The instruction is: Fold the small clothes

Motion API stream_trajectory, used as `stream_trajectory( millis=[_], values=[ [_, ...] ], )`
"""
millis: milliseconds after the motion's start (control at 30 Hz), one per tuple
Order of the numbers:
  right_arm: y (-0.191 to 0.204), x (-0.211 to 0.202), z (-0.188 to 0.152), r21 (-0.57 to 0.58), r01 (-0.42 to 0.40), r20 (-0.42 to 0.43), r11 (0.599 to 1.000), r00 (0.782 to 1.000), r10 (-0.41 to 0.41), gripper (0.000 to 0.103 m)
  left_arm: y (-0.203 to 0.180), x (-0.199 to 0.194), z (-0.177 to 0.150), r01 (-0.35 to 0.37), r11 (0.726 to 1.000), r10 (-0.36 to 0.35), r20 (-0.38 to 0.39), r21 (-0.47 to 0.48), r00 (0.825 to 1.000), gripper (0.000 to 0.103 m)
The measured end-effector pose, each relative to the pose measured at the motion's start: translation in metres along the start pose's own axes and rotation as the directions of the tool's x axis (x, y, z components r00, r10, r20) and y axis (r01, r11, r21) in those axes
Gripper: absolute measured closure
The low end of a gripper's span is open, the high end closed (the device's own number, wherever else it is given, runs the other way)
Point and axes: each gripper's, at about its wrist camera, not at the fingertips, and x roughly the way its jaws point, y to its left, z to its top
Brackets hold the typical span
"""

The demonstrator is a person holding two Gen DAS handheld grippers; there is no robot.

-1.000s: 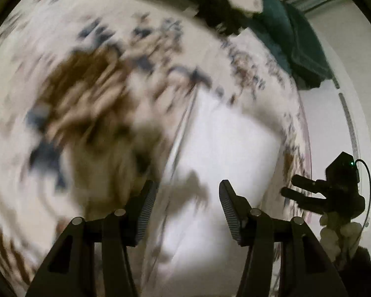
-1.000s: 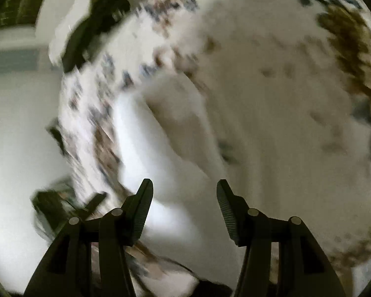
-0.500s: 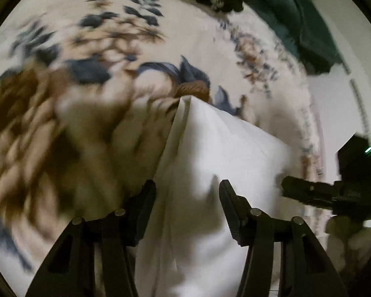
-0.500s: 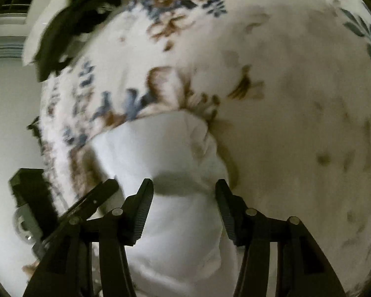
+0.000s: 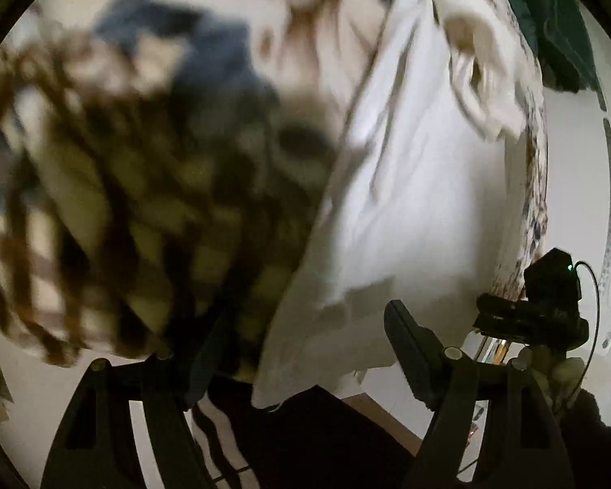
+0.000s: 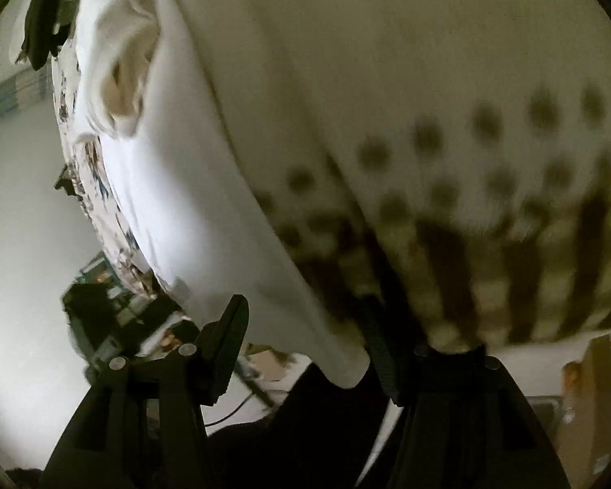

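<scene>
A white garment (image 5: 407, 187) lies on a floral-patterned bed cover (image 5: 207, 93), its near hem hanging over the bed's front edge. In the left wrist view my left gripper (image 5: 305, 350) is open, its fingers either side of the hem's left corner. The right gripper (image 5: 525, 318) shows at the far right of that view. In the right wrist view the same garment (image 6: 175, 142) runs from top left down to the hem between my right gripper's (image 6: 305, 346) open fingers. A rumpled collar or sleeve (image 6: 122, 81) lies at the garment's far end.
Dark green fabric (image 5: 558, 20) sits at the bed's far right. Dark clothing (image 6: 45, 8) lies at the far left corner in the right wrist view. A dark piece of furniture (image 5: 326, 428) is below the bed edge, and a white wall (image 6: 20, 224) to the left.
Both grippers have dropped low to the bed's front edge and moved closer to the garment's near hem. The views now look along the bed surface. Both stay open.
</scene>
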Motion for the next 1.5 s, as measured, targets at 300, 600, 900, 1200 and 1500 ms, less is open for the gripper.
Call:
stream_trajectory(
  millis=[300, 600, 900, 1200, 1500],
  values=[
    [0.019, 0.027, -0.008, -0.02, -0.017, 0.007, 1.0, 1.0, 0.018, 0.095, -0.034, -0.004, -0.015, -0.175, 0.984, 0.172, 0.105, 0.02, 0.979, 0.097],
    [0.068, -0.014, -0.023, -0.07, -0.174, 0.021, 0.982, 0.984, 0.175, 0.099, -0.042, -0.082, 0.0, 0.087, 0.994, -0.077, 0.155, -0.059, 0.985, 0.101],
    [0.137, -0.106, 0.056, -0.056, -0.381, 0.144, 0.923, 0.912, 0.385, 0.099, -0.078, -0.124, 0.143, 0.274, 0.961, -0.255, 0.294, -0.024, 0.921, 0.1],
    [0.193, -0.151, 0.207, -0.08, -0.412, 0.304, 0.908, 0.857, 0.415, 0.039, -0.079, -0.114, 0.281, 0.319, 0.945, -0.282, 0.307, -0.077, 0.909, 0.041],
    [0.169, -0.167, 0.187, -0.125, -0.184, 0.35, 0.975, 0.911, 0.217, 0.034, -0.046, -0.118, 0.238, 0.201, 0.977, -0.171, 0.3, -0.074, 0.939, 0.041]
  ],
)
